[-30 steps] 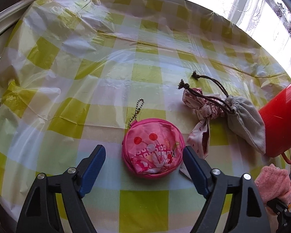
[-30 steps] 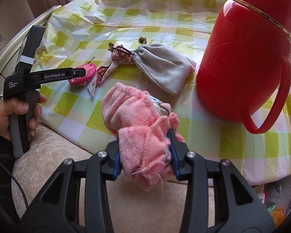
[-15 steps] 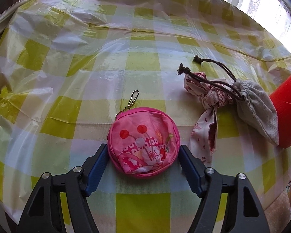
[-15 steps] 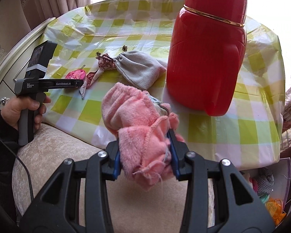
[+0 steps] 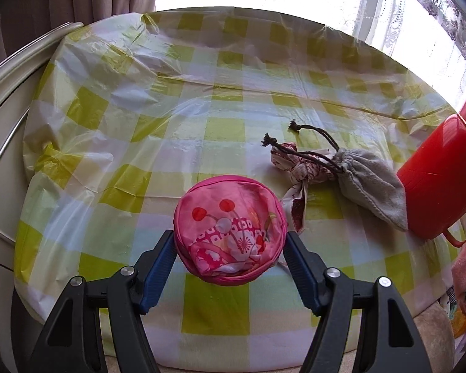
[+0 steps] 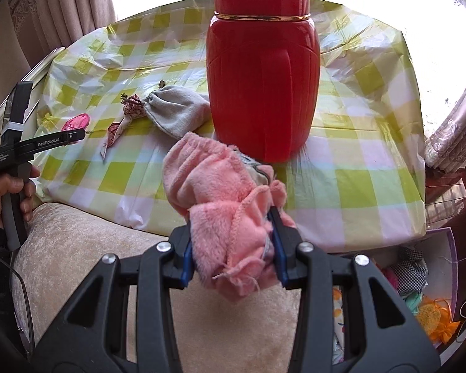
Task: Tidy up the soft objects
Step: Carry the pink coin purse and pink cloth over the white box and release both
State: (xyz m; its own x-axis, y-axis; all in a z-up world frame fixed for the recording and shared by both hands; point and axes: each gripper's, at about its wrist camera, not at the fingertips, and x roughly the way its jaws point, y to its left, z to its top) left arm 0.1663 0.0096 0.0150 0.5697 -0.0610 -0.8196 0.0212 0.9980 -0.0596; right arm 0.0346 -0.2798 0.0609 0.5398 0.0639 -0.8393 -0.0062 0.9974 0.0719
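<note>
My left gripper (image 5: 230, 245) is shut on a round pink pouch (image 5: 230, 227) with a flower print and holds it above the checked tablecloth (image 5: 202, 118). The pouch also shows small in the right wrist view (image 6: 76, 122), beside the left gripper (image 6: 77, 135). My right gripper (image 6: 231, 248) is shut on a fluffy pink cloth (image 6: 220, 192), off the table's front edge over a beige cushion (image 6: 87, 248). A grey drawstring bag (image 5: 369, 183) and a red-patterned white cloth (image 5: 298, 174) lie on the table to the right.
A big red thermos jug (image 6: 262, 71) stands on the table just behind the pink cloth. A purple box (image 6: 419, 283) with several mixed fabrics sits low at the right, beside the table. Curtains and a bright window are behind.
My left gripper closed its fingers onto the pink pouch and lifted it off the cloth. My right gripper drew back and to the right with the pink cloth held.
</note>
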